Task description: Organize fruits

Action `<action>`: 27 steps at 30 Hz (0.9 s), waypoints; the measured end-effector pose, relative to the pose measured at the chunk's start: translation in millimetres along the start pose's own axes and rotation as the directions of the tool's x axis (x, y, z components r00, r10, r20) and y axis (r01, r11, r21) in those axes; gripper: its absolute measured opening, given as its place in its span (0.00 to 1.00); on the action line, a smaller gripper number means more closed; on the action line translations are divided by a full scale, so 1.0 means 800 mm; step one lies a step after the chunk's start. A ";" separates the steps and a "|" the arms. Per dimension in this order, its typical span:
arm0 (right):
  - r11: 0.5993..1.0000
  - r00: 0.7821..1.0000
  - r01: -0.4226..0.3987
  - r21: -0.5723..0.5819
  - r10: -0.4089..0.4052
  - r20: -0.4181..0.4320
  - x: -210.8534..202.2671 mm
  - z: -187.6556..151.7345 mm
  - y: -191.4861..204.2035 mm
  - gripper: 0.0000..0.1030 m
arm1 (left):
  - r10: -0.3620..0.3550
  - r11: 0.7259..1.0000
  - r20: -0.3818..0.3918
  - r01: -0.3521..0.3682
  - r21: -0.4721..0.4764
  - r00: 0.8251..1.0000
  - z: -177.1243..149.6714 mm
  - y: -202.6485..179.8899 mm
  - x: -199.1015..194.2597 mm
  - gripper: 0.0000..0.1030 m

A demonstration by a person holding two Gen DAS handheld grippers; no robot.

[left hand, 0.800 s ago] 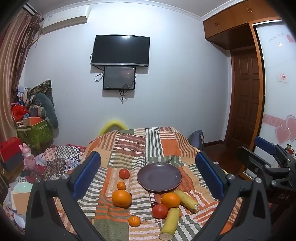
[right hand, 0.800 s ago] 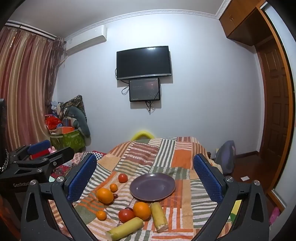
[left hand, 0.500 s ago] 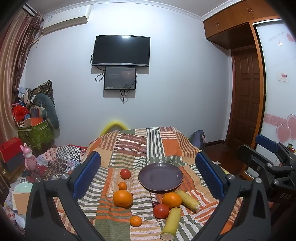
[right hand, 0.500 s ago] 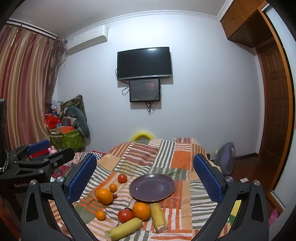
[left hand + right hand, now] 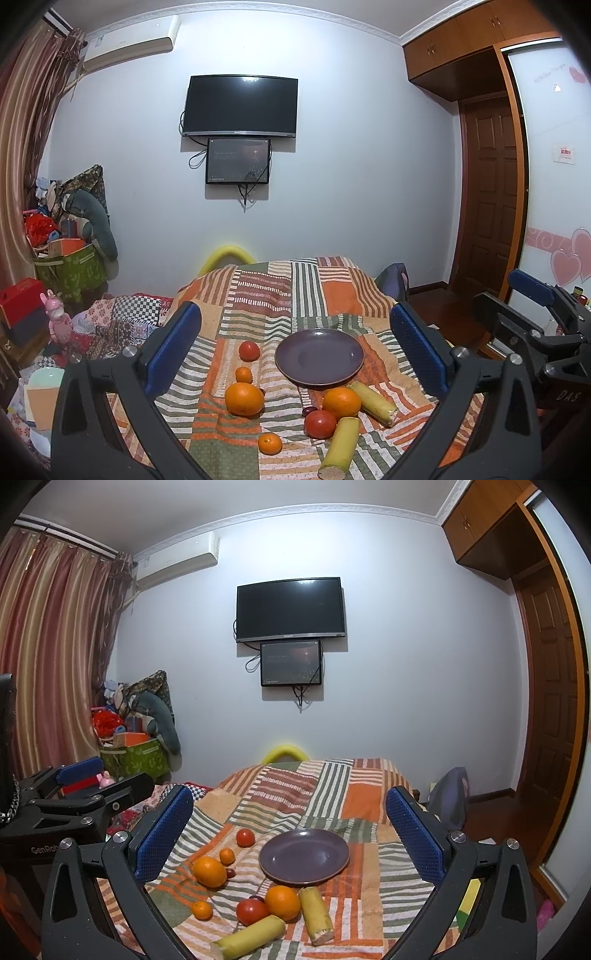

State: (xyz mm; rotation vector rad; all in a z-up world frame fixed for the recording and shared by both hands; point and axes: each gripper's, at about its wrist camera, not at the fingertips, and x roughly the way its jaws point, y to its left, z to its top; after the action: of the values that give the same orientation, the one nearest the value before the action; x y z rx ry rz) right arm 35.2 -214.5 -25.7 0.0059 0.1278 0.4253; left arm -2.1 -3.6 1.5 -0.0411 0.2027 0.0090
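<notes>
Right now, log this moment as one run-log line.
left gripper: open, empty | right gripper: open, empty | plate: bare | oranges, tomatoes, banana pieces: on patchwork cloth | stage: pre-grasp

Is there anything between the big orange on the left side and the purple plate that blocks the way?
Nothing visible does. Between the big orange and the purple plate lies only bare striped cloth; a small orange sits just off that line.

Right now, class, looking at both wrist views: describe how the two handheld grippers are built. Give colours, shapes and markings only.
Both the left gripper and right gripper have black plastic frames with triangular cut-outs and silver screw heads. Their jaws carry long, blue, dimple-textured pads. The left gripper's body, seen from the right wrist view, has white lettering that begins "GenRob". The right gripper's body, seen from the left wrist view, reads "DAS".
</notes>
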 end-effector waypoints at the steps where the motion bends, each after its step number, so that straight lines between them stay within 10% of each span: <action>1: 1.000 1.000 0.000 0.000 0.000 0.000 0.000 0.000 0.000 1.00 | -0.001 1.000 0.000 0.001 0.001 1.000 0.000 0.000 0.000 1.00; 19: 1.000 0.999 -0.010 0.014 0.011 -0.042 0.012 -0.010 -0.007 1.00 | -0.014 1.000 -0.035 0.014 0.023 0.999 -0.001 -0.001 0.004 0.98; 27: 0.998 0.985 -0.039 0.042 0.046 -0.168 0.041 -0.030 -0.030 0.74 | 0.007 0.999 -0.125 -0.012 -0.034 0.992 -0.013 0.027 0.038 0.81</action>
State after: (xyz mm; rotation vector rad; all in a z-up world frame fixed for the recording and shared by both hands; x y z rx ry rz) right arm 71.7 -223.5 -54.5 0.0106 0.3032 0.4657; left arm 25.2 17.5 -15.4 -0.0750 0.3277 0.0194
